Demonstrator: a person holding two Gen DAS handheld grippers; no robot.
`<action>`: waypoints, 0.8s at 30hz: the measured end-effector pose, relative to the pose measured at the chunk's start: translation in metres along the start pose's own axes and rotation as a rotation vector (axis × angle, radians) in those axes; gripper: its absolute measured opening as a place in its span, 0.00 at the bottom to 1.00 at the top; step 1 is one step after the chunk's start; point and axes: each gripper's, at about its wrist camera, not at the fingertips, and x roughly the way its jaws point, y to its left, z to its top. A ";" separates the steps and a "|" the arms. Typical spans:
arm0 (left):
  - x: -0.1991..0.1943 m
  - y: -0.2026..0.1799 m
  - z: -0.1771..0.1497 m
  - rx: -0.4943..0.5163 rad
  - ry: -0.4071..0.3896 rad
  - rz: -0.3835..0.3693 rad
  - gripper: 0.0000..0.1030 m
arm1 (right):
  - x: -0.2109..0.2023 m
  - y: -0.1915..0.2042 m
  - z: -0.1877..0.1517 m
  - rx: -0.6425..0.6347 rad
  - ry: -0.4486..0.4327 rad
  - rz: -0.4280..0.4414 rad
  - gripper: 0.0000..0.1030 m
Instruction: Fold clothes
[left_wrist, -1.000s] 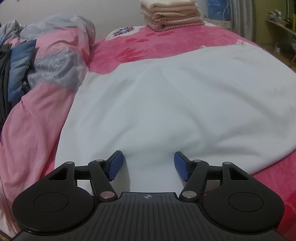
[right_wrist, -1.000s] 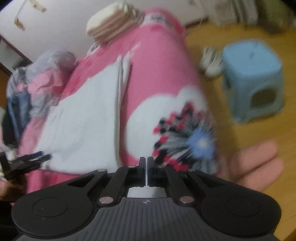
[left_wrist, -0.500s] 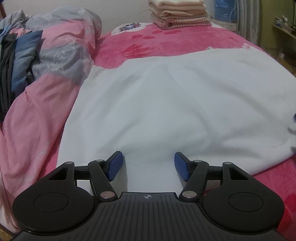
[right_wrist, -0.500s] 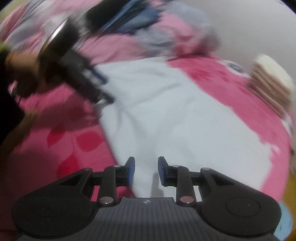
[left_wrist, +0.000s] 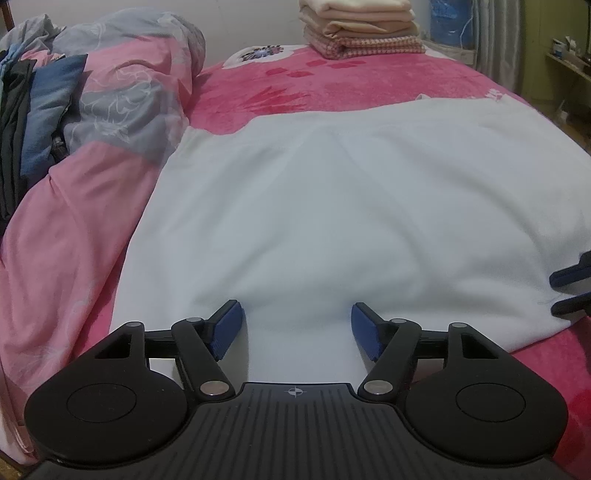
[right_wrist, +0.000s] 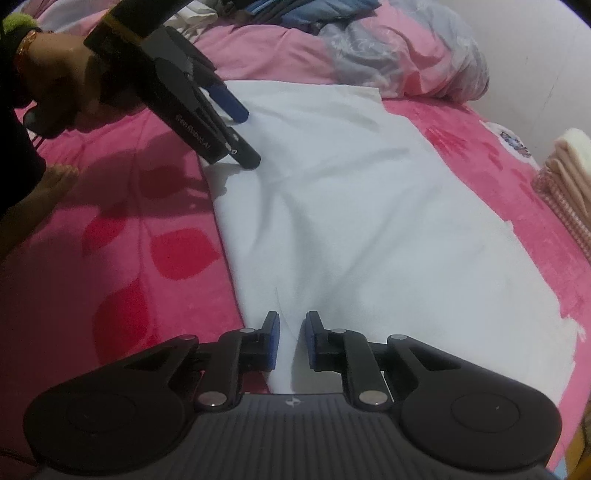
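On the pink bed (left_wrist: 332, 81) the white garment (left_wrist: 351, 206) lay spread flat, near edge toward the person, and both tools were down at that edge. The step in hand looked like taking hold of the near hem, ready for the first fold. The left hand-held gripper (left_wrist: 297, 328) stood wide over the cloth, its jaws opening a touch more, with a soft ridge of fabric rising between the blue pads (left_wrist: 227, 328) but not pinched. The right hand-held gripper (right_wrist: 291, 341) stood narrow near the garment's near right corner, its jaws closing, cloth lying between them and a gap still showing, so no grip yet by my reading.

Next, I'd judge, both needed to bite the hem firmly before any lift, then carry it away toward the far edge together so the cloth stayed square.

Against a second earlier, the left tool had barely stirred. The right one had been shut and swinging past the bed's side with a blue stool in view; now it had rolled round and arrived at the garment. Far off, the stack of folded towels (left_wrist: 360, 29) sat where it was.
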 end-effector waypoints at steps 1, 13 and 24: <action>0.000 0.000 0.000 -0.001 0.000 0.000 0.65 | 0.001 0.000 -0.001 -0.001 0.002 0.000 0.15; 0.000 0.000 0.001 -0.004 0.002 0.008 0.65 | -0.061 -0.024 -0.030 0.378 -0.126 -0.066 0.00; -0.002 -0.002 0.001 -0.012 0.010 0.017 0.65 | -0.213 -0.092 -0.219 1.373 -0.121 -0.546 0.08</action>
